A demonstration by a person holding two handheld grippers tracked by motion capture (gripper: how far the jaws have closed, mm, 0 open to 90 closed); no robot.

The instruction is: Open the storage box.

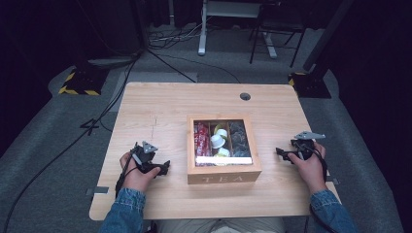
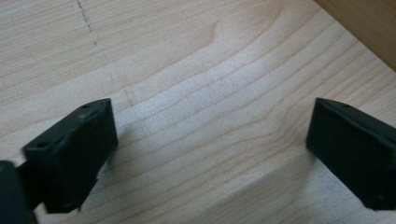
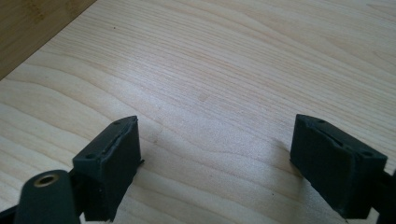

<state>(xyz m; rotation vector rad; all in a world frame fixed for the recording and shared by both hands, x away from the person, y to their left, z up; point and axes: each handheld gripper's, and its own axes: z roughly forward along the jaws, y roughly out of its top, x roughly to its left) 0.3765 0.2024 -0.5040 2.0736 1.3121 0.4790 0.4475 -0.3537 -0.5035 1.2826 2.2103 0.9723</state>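
Tea box [image 1: 223, 170] centre of table [image 1: 145, 102], btwn both grippers' fingers, untouched

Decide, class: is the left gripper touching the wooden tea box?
Apart. In the high view, bare table separates the left gripper from the tea box.

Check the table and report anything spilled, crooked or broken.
Nothing stands out. The tea box sits square and closed at the middle of the table, and the left gripper and right gripper rest open at either side.
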